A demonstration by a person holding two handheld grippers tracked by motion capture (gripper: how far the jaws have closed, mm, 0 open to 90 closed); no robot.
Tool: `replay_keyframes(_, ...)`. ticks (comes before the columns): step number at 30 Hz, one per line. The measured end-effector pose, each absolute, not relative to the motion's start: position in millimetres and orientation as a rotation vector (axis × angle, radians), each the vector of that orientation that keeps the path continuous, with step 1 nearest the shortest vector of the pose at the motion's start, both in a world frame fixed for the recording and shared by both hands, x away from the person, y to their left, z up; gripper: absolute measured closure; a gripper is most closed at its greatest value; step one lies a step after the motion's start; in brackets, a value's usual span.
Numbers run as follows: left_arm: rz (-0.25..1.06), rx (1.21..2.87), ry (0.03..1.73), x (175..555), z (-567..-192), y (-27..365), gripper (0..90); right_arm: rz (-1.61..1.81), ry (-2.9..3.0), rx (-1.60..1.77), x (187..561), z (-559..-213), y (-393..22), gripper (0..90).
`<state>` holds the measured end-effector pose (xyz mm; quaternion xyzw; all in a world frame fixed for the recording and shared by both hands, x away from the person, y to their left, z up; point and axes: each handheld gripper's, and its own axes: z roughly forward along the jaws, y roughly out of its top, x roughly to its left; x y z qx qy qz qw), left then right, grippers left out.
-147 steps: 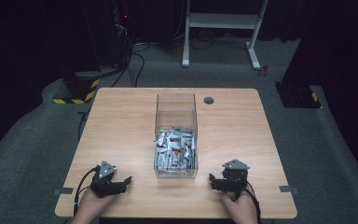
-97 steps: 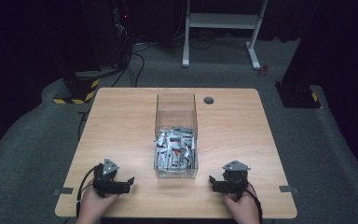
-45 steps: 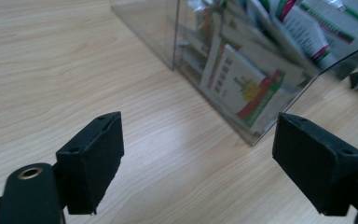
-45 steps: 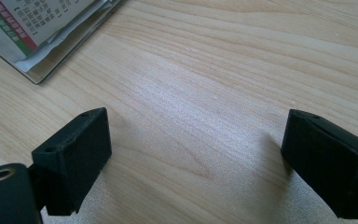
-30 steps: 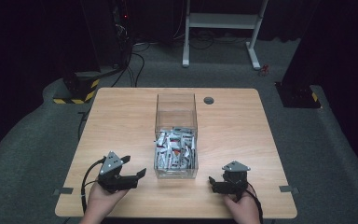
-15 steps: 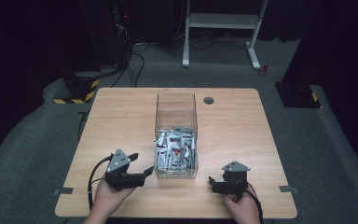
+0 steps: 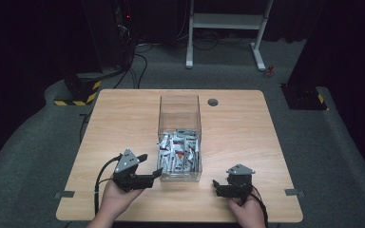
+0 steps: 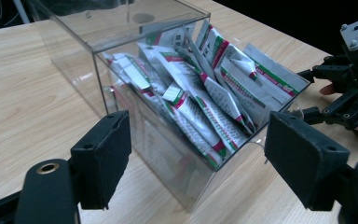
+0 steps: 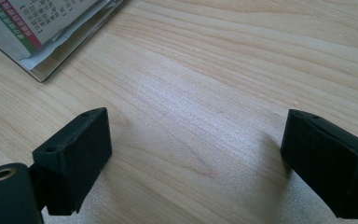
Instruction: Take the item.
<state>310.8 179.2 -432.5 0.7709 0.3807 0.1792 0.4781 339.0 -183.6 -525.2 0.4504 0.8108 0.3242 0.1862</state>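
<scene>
A clear plastic box (image 7: 179, 110) stands at the middle of the wooden table (image 7: 123, 118), its near half filled with several white sachets (image 7: 177, 153) printed in red and green. My left gripper (image 7: 150, 166) is raised just left of the box's near corner, open and tilted. In the left gripper view its jaws (image 8: 198, 140) stand wide and bare. The box (image 8: 88, 42) and the sachets (image 8: 200, 98) sit just ahead of them, untouched. My right gripper (image 7: 215, 188) rests near the front edge, right of the box. It is open (image 9: 196, 135) over bare wood.
A dark round grommet (image 7: 213, 102) sits in the table's far side. A corner of the box (image 9: 51, 70) shows in the right gripper view. The right gripper (image 8: 349, 88) shows beyond the box in the left gripper view. Dark floor, cables and a white stand (image 7: 228, 21) surround the table.
My left gripper has lifted off the table and moved right toward the box's near left corner. The right gripper has stayed in place.
</scene>
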Motion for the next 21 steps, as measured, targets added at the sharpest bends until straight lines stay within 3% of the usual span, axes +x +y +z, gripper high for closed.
replay_keyframes(21,0.422,1.906,0.879,319.5,-426.1,155.3,25.7,0.914,2.288,1.256,339.0,-525.3,-183.8,8.4)
